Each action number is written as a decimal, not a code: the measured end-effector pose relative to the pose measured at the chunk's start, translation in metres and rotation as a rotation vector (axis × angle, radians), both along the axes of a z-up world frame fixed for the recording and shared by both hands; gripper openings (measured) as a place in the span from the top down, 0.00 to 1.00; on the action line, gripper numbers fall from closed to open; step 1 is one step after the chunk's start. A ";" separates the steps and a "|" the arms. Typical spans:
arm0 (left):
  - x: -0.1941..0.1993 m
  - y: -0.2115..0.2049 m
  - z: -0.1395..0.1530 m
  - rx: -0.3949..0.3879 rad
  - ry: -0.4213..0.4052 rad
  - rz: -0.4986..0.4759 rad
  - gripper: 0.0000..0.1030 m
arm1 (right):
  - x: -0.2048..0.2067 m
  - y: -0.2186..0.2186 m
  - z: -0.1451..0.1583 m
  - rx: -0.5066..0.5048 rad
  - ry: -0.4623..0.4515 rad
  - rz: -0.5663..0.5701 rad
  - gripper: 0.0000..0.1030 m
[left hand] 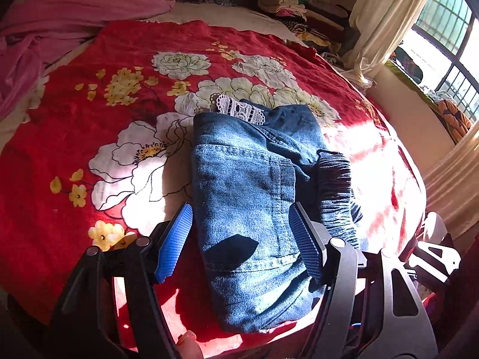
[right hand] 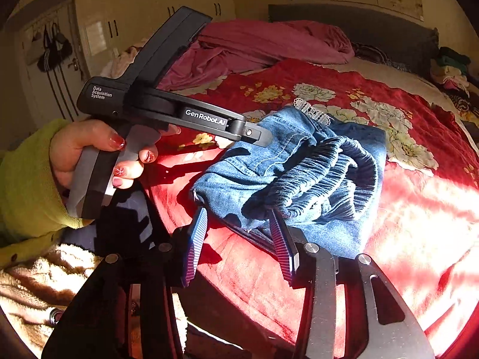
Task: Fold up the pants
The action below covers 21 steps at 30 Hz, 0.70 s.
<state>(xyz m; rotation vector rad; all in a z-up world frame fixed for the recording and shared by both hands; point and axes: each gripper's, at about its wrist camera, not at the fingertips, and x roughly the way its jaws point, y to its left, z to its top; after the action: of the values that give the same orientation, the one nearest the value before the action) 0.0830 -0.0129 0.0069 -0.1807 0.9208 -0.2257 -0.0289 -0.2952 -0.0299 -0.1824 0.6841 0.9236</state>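
Note:
Blue denim pants (left hand: pixel 254 197) lie folded into a compact bundle on a red floral blanket (left hand: pixel 89 137). White lace trim (left hand: pixel 239 109) pokes out at the far end and the ribbed elastic waistband (left hand: pixel 335 185) lies on the right. My left gripper (left hand: pixel 239 236) is open, its blue pads on either side of the bundle's near end, holding nothing. In the right wrist view the pants (right hand: pixel 299 173) lie just beyond my open right gripper (right hand: pixel 239 239), which is empty. The left gripper's body (right hand: pixel 179 110), held by a hand, hovers over the bundle's left side.
A crumpled pink blanket (left hand: pixel 74 21) lies at the bed's far left. Stacked clothes (left hand: pixel 293 3) sit at the far right by a curtain (left hand: pixel 383 21) and window. Sunlight falls across the bed's right side. A fuzzy tan garment (right hand: pixel 45 284) is at lower left.

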 end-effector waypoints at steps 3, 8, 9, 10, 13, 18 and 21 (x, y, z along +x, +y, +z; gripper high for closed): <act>-0.005 0.000 0.010 0.006 -0.022 0.002 0.37 | -0.002 -0.008 0.015 0.035 -0.023 -0.039 0.48; -0.012 -0.002 0.025 0.012 -0.058 -0.001 0.33 | 0.000 -0.025 0.032 0.071 -0.076 -0.115 0.33; -0.013 -0.003 0.027 0.014 -0.064 0.000 0.31 | 0.001 -0.029 0.035 0.081 -0.085 -0.135 0.29; -0.014 -0.003 0.029 0.016 -0.069 -0.001 0.31 | 0.003 -0.033 0.037 0.089 -0.095 -0.162 0.24; -0.015 -0.006 0.032 0.021 -0.082 -0.007 0.26 | 0.016 -0.044 0.038 0.092 -0.100 -0.224 0.17; -0.012 -0.009 0.030 0.044 -0.093 -0.008 0.22 | 0.039 -0.054 0.030 0.065 -0.068 -0.329 0.09; -0.008 -0.009 0.024 0.067 -0.092 0.000 0.21 | 0.057 -0.057 0.020 0.054 -0.009 -0.372 0.09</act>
<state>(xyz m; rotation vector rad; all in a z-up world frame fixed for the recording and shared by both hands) 0.0746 -0.0222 0.0314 -0.1077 0.8353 -0.2018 0.0279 -0.3525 -0.0098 -0.0097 0.6565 0.5832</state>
